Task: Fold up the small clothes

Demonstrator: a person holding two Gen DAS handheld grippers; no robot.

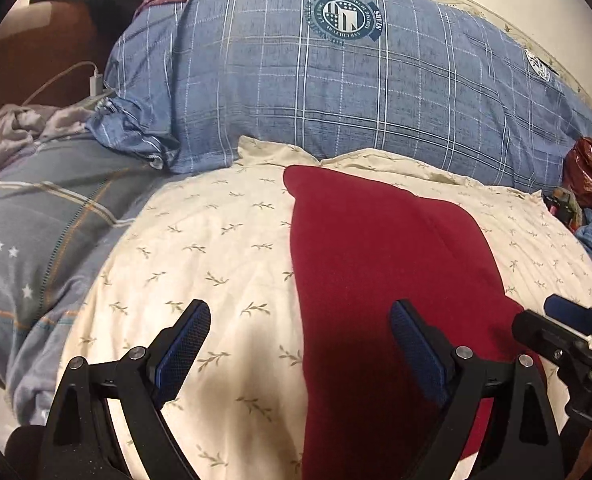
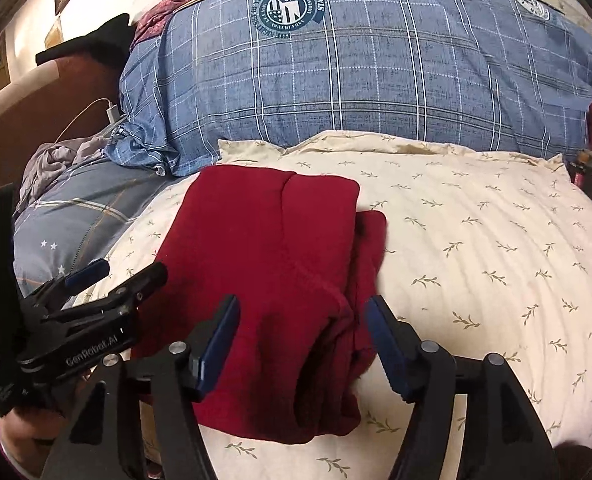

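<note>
Red garment (image 2: 272, 280) lying partly folded on the cream leaf-print pillow (image 2: 475, 248), one flap laid over the top with a narrower layer poking out along the right side. Probably a soft, light knit: limp, no stiffness, likely to sag and slide open if lifted by a single layer, yet grippy enough against the cotton cover to drag it into wrinkles. Best taken at an edge or corner, pinching all layers together — the near bunched hem between the right gripper (image 2: 301, 344) fingers, or the long left edge close to the left gripper (image 1: 299, 352). Left gripper spread wide, empty, hovering with one finger over the cream cover and the other over the red cloth. Right gripper also spread, empty, straddling the near right edge of the garment. Open room lies to the right on the pillow, broad and bare. Tighter at the far side, where the blue plaid pillow (image 1: 335, 92) rises like a wall, and at the left, where the grey star-print bedding (image 1: 36, 240) drops away. Both grippers near each other, so some risk of bumping when crossing over.
</note>
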